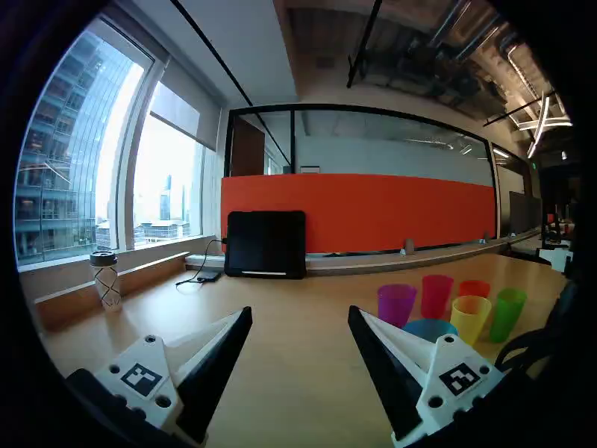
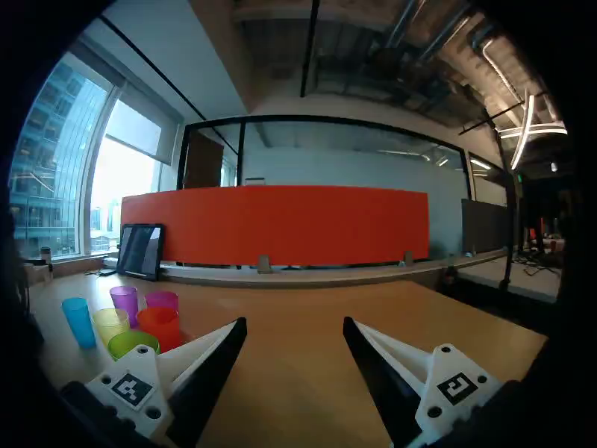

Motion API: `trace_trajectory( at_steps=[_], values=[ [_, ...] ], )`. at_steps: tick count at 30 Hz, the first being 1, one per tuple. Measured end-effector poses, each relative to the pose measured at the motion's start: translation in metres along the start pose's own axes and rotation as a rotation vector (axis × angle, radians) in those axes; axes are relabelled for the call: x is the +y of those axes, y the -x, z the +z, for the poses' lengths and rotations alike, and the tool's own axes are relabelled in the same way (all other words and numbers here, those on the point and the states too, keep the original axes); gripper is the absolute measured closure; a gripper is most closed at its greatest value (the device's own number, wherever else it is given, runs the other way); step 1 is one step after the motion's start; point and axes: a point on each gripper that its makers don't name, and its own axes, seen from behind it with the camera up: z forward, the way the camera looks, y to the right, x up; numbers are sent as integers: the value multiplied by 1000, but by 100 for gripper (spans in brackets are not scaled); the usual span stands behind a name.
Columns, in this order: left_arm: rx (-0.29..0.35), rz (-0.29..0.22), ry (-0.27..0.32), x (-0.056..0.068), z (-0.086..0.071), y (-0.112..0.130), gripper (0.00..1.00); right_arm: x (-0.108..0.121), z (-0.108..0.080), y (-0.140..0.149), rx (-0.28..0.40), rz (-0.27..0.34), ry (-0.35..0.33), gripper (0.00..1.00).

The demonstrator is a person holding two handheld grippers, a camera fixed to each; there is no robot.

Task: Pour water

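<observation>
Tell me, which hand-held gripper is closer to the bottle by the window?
Left. The bottle stands ahead-left of the left hand-held gripper; the right hand-held gripper sits farther, beyond the cups.

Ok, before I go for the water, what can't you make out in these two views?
- Left gripper view: the blue cup is mostly hidden behind a finger of the left gripper.
- Right gripper view: the lower part of the green cup is hidden behind a finger of the right gripper.
- Left gripper view: the bottle by the window is too small to tell its water level.
- Whether either cup holds water is not discernible.
</observation>
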Motion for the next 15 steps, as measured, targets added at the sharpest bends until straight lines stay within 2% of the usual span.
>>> trace_trajectory(
  at_steps=[15],
  values=[
    [0,0,0,-1,-1,0,4,0,-1,1,-3,0,0,0]
  ],
)
